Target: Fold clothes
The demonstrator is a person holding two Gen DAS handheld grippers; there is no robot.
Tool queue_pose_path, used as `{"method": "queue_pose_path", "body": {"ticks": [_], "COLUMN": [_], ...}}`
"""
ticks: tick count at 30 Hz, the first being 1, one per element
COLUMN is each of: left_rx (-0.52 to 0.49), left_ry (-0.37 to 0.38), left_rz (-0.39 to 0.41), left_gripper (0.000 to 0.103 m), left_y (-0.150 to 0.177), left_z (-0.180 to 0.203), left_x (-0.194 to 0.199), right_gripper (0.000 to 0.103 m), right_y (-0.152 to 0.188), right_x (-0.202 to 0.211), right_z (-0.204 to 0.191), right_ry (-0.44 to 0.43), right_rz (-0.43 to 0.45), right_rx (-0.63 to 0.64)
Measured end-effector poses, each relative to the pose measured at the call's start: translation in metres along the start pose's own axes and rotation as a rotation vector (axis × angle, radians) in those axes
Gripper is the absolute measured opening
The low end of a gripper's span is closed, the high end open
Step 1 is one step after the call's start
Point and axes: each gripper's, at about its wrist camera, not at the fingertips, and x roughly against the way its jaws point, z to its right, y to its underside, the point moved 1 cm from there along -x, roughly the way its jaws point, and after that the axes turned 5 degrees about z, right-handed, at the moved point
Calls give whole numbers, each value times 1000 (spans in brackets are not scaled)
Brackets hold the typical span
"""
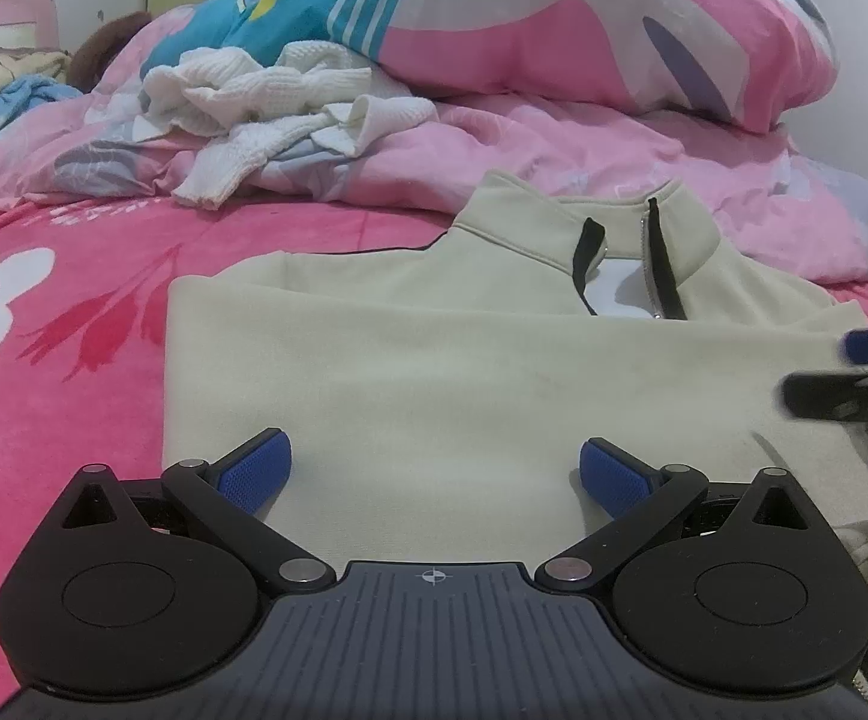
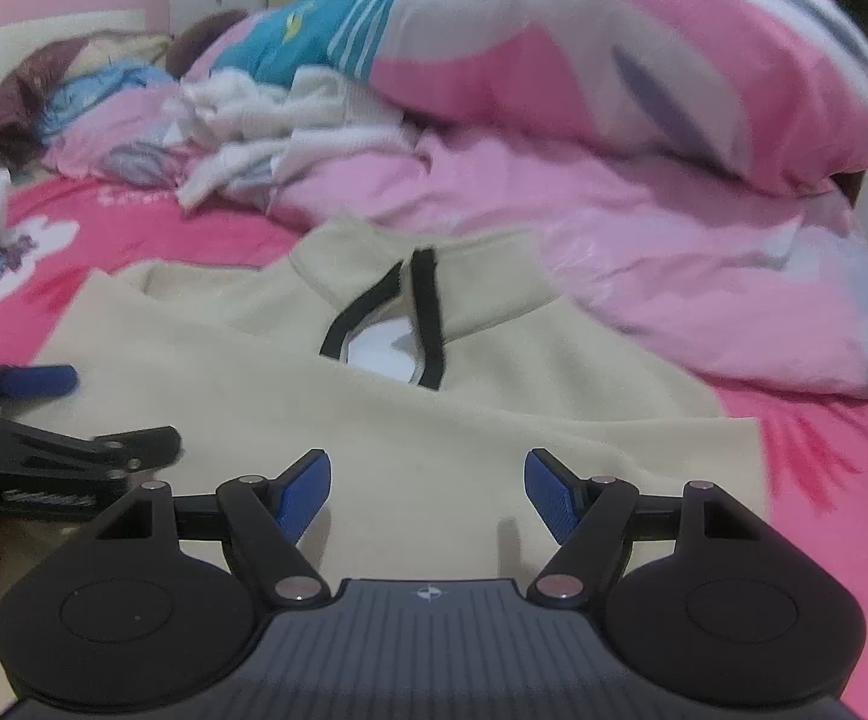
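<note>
A beige zip-neck sweatshirt (image 1: pixel 434 360) lies flat on the pink bed sheet (image 1: pixel 62 396), its sides folded in and its collar pointing away from me. My left gripper (image 1: pixel 434 450) hovers open over the near part of the cloth, nothing between its blue pads (image 1: pixel 257 471). In the right wrist view the same sweatshirt (image 2: pixel 434 420) fills the middle, and my right gripper (image 2: pixel 426 462) is open above its near hem, empty. Each gripper shows in the other's view: the right gripper (image 1: pixel 817 369) at the right edge, the left gripper (image 2: pixel 125 408) at the left.
A crumpled white knit garment (image 1: pixel 254 102) lies on a rumpled pink quilt (image 1: pixel 553 144) behind the sweatshirt. A big pink, white and teal bedding bundle (image 1: pixel 553 18) is piled at the back. Bare sheet lies to the left of the sweatshirt.
</note>
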Motion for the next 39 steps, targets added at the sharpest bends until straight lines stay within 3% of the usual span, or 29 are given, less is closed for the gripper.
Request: {"method": "queue_pose_path", "body": {"ticks": [5,8,10,12,16,22,24,25,26,28,32,35,37,39], "left_rx": [6,6,6,6,4,11,13,14,14,14,14,15,22,29], "left_ry": [6,6,6,5,5,9,12,13,13,12,13,14,18,23], "left_rz": [3,2,2,2,1,3,4,4,4,4,5,5,7,9], "left_gripper": [103,103,103,103,103,103,103,103,103,103,103,103,103,103], "left_y": [0,0,0,0,0,0,0,0,0,0,-1,0,0,0], "left_z": [-1,-1,-1,-1,0,-1,-1,-2,-2,-1,-2,-2,-3,-4], "left_x": [0,0,0,0,0,0,0,0,0,0,0,1,1,1], "right_gripper": [74,56,56,56,56,54,50,42,25,18,20,21,21,18], "right_y": [20,26,23,16,-1,-3,3,5,7,7,7,12,21,33], "right_x": [-14,3,12,20,18,-16,-23,-23,-19,-7,23,38,37,32], "right_z": [29,53,57,59,49,28,42,52,63,80,76,62,53,52], "right_ry": [54,41,62,96,68,32,93,113,113,118,127,44,28,65], "right_rz": [-58,-56,-59,-47,1,-36,-64,-69,-65,-59,-17,5,-30,-89], "right_rx": [-73,-137,-141,-153,-158,-142,-176,-204,-248,-329,-285,-230,-180,-149]}}
